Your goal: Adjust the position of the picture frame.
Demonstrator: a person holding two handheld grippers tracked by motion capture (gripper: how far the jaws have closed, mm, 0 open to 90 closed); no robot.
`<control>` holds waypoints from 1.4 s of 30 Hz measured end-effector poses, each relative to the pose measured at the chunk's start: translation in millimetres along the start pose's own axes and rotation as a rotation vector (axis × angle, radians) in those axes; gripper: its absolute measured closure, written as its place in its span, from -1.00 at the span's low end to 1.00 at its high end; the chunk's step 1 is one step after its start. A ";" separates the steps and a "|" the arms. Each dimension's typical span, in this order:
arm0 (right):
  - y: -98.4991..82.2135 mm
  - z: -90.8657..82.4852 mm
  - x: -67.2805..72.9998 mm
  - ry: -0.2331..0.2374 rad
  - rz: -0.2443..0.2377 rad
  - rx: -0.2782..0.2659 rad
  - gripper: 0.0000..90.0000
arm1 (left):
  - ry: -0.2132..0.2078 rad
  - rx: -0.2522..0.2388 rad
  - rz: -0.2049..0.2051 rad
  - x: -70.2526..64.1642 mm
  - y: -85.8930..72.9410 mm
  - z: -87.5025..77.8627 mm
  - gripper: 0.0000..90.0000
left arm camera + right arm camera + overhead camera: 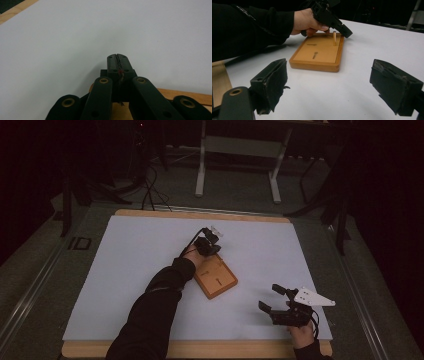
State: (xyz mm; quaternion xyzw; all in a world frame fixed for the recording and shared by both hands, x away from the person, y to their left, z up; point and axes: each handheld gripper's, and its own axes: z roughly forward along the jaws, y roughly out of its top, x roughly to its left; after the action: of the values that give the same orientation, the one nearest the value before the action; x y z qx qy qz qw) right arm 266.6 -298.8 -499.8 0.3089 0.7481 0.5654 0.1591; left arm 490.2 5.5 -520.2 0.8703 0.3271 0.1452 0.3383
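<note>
Wooden and shallow, the tray point(216, 277) lies near the middle of the white table sheet point(125, 270) in the high view, turned at a slant. The left gripper point(214, 236) reaches past the tray's far end with its grey plate uppermost, the dark sleeve point(155, 305) stretched diagonally up from the bottom edge. That long reach suggests the hand is working at the tray's far corner. The right gripper point(272, 299) waits well apart, near the table's front right, jaws spread wide and empty, probably parked so it stays out of the way.

From the left gripper view, the two black jaws are pressed together, tips meeting in a thin seam; a frayed thread shows at the seam, but nothing held is visible between them. They point out over bare white sheet, with the tray's edge point(180, 96) just behind and beneath the linkage, so the tool is angled low and forward.

Seen in the right gripper view, its own jaws stand far apart with nothing between them. Beyond lies the tray, and a small upright peg point(334, 38) stands at its far end, just beside the left gripper's closed tips point(345, 31). Whether the tips touch the peg I cannot tell. Two dark slots point(313, 50) mark the tray's floor. The left hand point(308, 21) grips the tool from above, wrist bent down.
</note>
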 end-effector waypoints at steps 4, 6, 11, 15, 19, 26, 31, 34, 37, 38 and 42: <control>0.0 0.0 0.2 0.000 0.001 0.000 -0.69 | 0.006 0.016 -0.002 4.7 -3.7 -5.9 1.00; 0.0 0.2 0.2 0.001 0.002 0.001 -0.69 | 0.003 0.022 -0.004 8.0 -6.2 -9.7 1.00; 0.0 1.0 0.5 0.000 0.001 0.003 -0.69 | 0.003 0.027 0.009 13.7 -9.1 -14.8 1.00; -0.2 1.5 0.6 0.002 0.001 0.005 -0.69 | 0.002 0.026 -0.004 19.7 -7.3 -13.3 1.00; -0.7 1.7 -0.3 0.007 0.003 0.005 -0.69 | 0.006 0.050 0.012 19.6 -7.2 -9.6 1.00; -0.4 0.7 -0.4 0.007 0.003 0.002 -0.69 | 0.001 0.047 -0.013 27.6 -19.2 -20.0 1.00; -0.5 1.4 -0.5 0.008 0.005 0.002 -0.69 | 0.001 0.048 -0.024 35.6 -34.2 -33.4 1.00; -0.4 2.5 0.3 0.007 0.003 0.004 -0.69 | -0.002 0.044 -0.036 38.7 -43.3 -41.5 1.00; -0.7 3.5 0.3 0.007 0.005 0.009 -0.69 | -0.001 0.045 -0.040 40.0 -52.6 -50.0 1.00; -0.9 3.7 0.4 0.007 0.005 0.009 -0.69 | -0.006 0.044 -0.042 40.0 -55.4 -52.5 1.00; -1.0 5.1 0.6 0.009 0.009 0.011 -0.69 | -0.011 0.051 -0.039 37.7 -65.4 -63.2 1.00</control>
State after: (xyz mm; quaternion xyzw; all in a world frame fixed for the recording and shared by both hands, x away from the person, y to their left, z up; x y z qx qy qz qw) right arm 268.8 -294.8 -502.4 0.3109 0.7504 0.5633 0.1515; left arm 457.4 98.3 -517.7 0.8729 0.3459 0.1253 0.3204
